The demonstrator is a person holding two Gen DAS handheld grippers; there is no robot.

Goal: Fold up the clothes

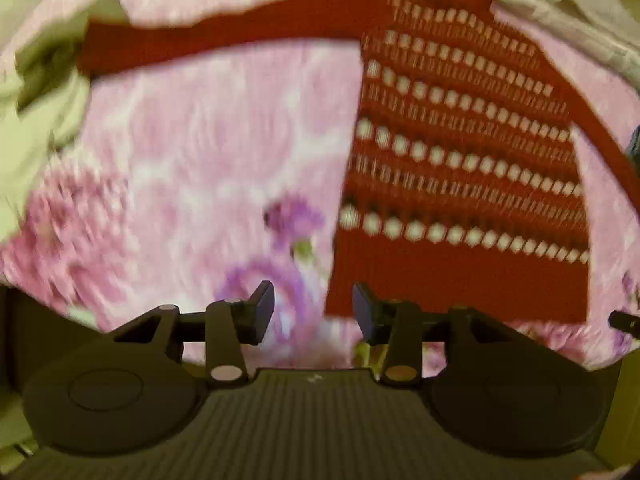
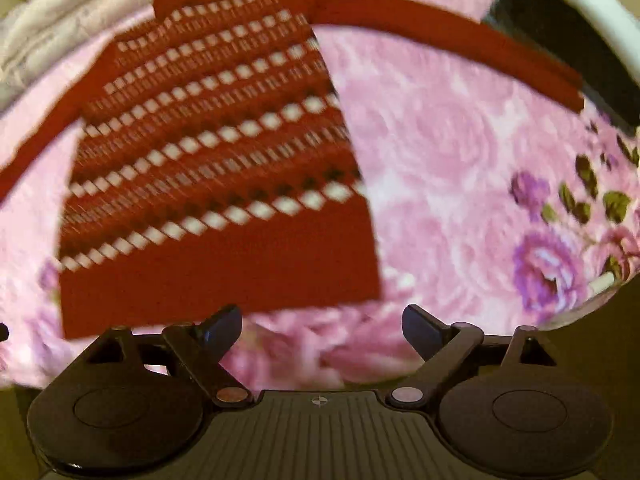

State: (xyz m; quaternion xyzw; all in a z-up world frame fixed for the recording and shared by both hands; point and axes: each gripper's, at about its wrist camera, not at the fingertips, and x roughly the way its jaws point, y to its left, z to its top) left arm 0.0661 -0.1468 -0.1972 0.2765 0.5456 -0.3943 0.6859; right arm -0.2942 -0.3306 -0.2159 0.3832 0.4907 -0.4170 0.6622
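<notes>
Red sweater [image 1: 460, 152] with white diamond rows lies flat on a pink floral bedspread [image 1: 200, 140], body spread, both sleeves out sideways, collar at the far end, hem nearest the tongs. Nothing folded yet, by the look of it.

Left tongs [image 1: 313, 312] hang over the hem's left corner, jaws apart, nothing between them. Right tongs [image 2: 322, 330] hang just off the hem's right corner, over the bedspread, jaws spread wider, also empty. Both frames are motion-blurred.

Risks, as a judgement:
- Knit is thick and floppy; a pinch at the hem could catch only the top layer, so the fold drags unevenly.
- Tongs could nip the bedspread along with the sweater and pull it up.
- Left sleeve runs out towards a pale green cloth [image 1: 36, 92] at the edge; could snag there when folded in.
- Right sleeve [image 2: 460, 40] reaches near the bed edge and may slip off.
- Uneven lift from the two hands would skew the body.
</notes>
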